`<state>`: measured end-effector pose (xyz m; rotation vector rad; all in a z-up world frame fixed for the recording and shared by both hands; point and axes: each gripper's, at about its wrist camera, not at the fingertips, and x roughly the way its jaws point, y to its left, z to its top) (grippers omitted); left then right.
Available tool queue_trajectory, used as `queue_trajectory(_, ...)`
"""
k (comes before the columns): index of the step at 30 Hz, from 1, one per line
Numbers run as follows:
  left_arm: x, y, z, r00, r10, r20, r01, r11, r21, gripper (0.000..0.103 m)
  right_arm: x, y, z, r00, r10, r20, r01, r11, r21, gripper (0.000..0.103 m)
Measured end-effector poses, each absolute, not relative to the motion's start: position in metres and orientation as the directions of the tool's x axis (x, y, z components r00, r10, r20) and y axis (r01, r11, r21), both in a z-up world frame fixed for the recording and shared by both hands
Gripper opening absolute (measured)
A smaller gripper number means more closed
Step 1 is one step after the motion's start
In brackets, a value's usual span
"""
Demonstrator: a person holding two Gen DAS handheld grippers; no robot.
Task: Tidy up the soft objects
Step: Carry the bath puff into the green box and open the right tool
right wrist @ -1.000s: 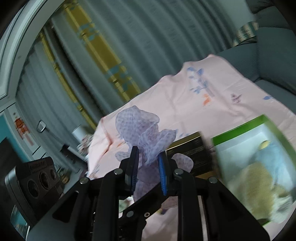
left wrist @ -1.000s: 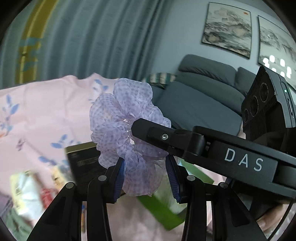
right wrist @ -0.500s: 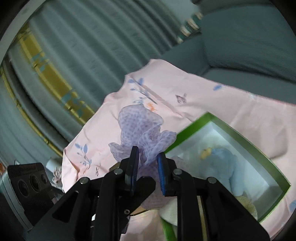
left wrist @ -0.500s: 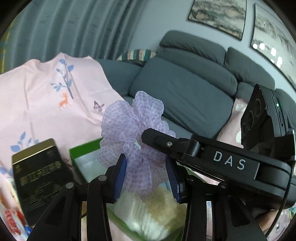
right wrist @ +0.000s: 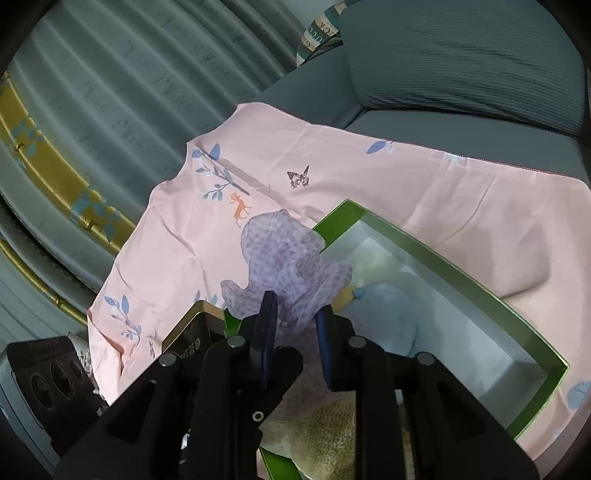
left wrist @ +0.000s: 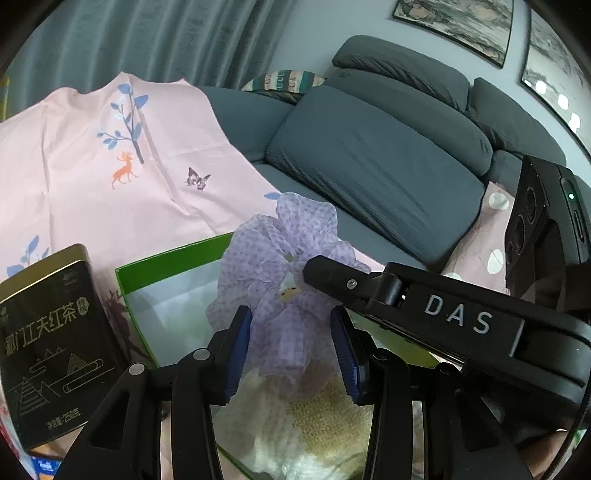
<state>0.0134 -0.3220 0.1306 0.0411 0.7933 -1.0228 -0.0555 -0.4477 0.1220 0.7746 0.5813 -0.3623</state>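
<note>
Overhead, scrunchie above green box

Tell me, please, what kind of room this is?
Most likely a home living room: a grey sofa with a striped cushion, framed paintings on the wall, and long curtains behind.

Right gripper pinches a lilac scrunchie, pads closed on its fabric, above the near-left corner of a green box. Box holds a blue plush and a beige towel. Box sits on a pink sheet. Black tin just left of the box. Grey sofa far right, curtain far left.
</note>
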Motion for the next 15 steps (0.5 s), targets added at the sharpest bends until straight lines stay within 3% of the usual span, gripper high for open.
queue_trajectory(3, 0.013, -0.319, 0.134, 0.289, -0.738, -0.609, 0.772, 0.556, -0.307, 0.046, -0.056, -0.446, 0.123, 0.767, -0.124, -0.629, 0.532, 0.670, 0.517, 0.024)
queue_trajectory(4, 0.013, -0.317, 0.135, 0.297, -0.736, -0.609, 0.770, 0.561, -0.303, 0.050, -0.056, -0.446, 0.123, 0.761, -0.136, -0.634, 0.543, 0.670, 0.507, 0.030)
queue_trajectory(6, 0.013, -0.311, 0.137, 0.300, -0.740, -0.602, 0.768, 0.562, -0.308, 0.069, -0.060, -0.445, 0.126, 0.753, -0.171, -0.636, 0.562, 0.670, 0.485, 0.039)
queue_trajectory(11, 0.005, -0.291, 0.146, 0.330, -0.743, -0.582, 0.765, 0.572, -0.296, 0.080, -0.072, -0.441, 0.135, 0.760, -0.214, -0.614, 0.571, 0.672, 0.472, 0.058)
queue_trajectory(15, -0.003, -0.268, 0.156, 0.362, -0.744, -0.561, 0.754, 0.588, -0.292, 0.080, -0.080, -0.432, 0.144, 0.769, -0.241, -0.591, 0.568, 0.683, 0.460, 0.075)
